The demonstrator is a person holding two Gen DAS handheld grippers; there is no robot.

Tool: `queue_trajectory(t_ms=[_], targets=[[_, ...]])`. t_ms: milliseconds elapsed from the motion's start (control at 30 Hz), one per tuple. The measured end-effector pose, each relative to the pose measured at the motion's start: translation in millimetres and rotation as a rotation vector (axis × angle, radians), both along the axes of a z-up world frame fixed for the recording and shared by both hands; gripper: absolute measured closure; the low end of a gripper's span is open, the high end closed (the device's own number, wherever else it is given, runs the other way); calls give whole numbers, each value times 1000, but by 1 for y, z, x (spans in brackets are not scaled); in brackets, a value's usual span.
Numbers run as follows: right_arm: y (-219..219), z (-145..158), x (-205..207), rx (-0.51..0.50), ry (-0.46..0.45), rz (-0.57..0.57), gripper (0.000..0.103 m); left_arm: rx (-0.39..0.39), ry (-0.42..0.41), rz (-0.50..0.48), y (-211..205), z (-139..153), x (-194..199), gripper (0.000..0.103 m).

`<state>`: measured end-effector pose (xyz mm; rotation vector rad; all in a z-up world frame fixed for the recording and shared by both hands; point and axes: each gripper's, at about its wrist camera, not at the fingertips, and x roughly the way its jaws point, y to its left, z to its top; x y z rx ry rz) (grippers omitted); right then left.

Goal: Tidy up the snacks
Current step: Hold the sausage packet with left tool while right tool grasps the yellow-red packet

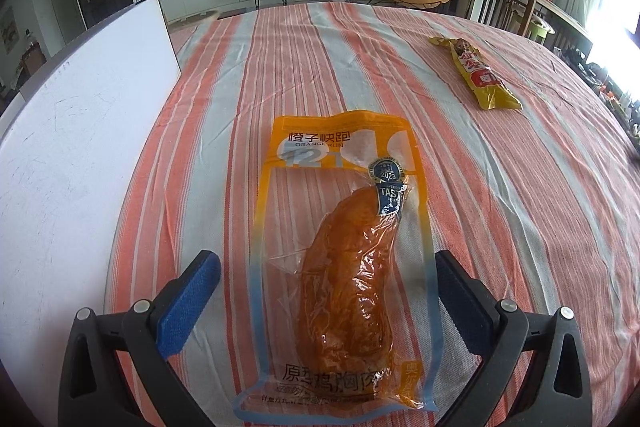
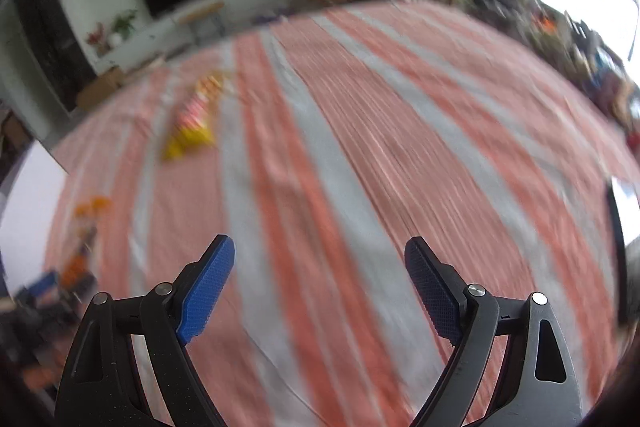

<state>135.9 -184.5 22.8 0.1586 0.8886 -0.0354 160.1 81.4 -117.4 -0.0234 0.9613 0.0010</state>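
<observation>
- Left gripper (image 1: 328,291): fingers spread wide on either side of a chicken pouch (image 1: 340,259) lying flat on the striped table (image 1: 520,227), not pressing it.
- Right gripper (image 2: 320,287): fingers released, empty, over bare cloth.
- Yellow packet (image 1: 478,75) lies well apart, far right.

From my left wrist view, the chicken breast pouch (image 1: 340,259) lies flat on the tablecloth (image 1: 500,207), lengthwise between the left gripper's (image 1: 328,275) spread fingers. The snack packet (image 1: 476,73) lies farther back to the right, well apart; a board (image 1: 80,131) lies left.
</observation>
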Motion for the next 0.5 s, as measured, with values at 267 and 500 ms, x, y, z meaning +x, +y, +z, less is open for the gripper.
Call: queue_trajectory(t_ms=[267, 500], targets=[[113, -14, 166, -69, 141, 186, 14, -2, -1, 0, 0, 0, 0, 0], [128, -58, 184, -125, 154, 170, 51, -4, -1, 1, -1, 0, 1, 0]])
